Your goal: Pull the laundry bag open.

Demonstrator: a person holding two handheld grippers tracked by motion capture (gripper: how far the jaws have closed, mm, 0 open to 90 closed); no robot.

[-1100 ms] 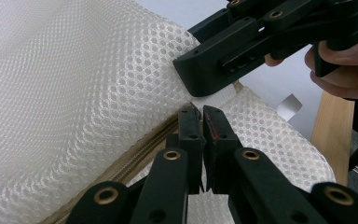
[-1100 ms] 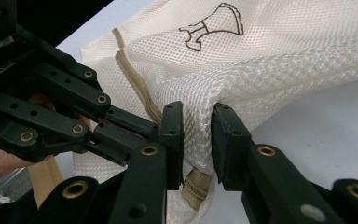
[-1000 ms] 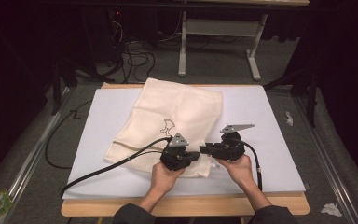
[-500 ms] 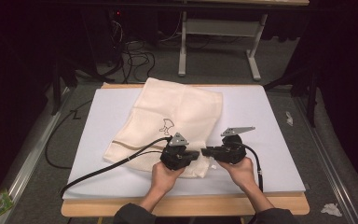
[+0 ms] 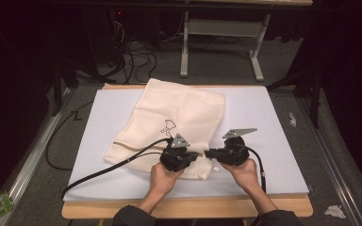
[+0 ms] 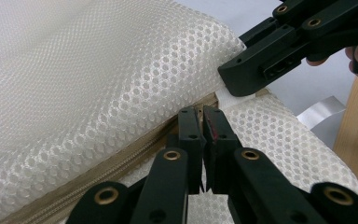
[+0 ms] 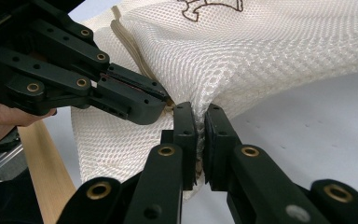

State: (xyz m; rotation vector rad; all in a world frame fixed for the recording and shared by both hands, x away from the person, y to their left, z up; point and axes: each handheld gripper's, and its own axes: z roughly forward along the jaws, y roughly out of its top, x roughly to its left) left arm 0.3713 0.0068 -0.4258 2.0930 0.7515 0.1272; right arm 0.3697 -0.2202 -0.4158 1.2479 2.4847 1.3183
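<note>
The left gripper (image 5: 195, 155) had its jaws pressed together on the bag (image 5: 169, 127), pinching the tan zip (image 6: 121, 156) at the bag's near corner; in the left gripper view the two black jaws stood almost touching, with the zip's end and a white tab (image 6: 228, 99) just beyond their tips. The right gripper (image 5: 208, 154) faced it from the other side of that corner, and its jaws had just been closing: in the right gripper view they stood nearly together with a fold of the white mesh caught between them, so it too pinched the bag, right at the corner seam. The two sets of tips met nearly head to head at that corner, just beside each other. A hand (image 5: 162, 178) held the left gripper from the near side of the bag, and another hand (image 5: 244, 172) held the right one. A black cable (image 5: 108, 167) trailed from the left gripper across the bag's near left edge and off toward the table's left front. The bag lay flat and slightly askew on a white sheet (image 5: 273, 122), its far edge near the sheet's far side and its near corner lifted a little between the grippers. A small brown outline figure (image 5: 168, 125) was stitched on the mesh near the bag's middle. The sheet rested on a wooden table (image 5: 188, 209), whose bare front edge showed nearer than the bag.
</note>
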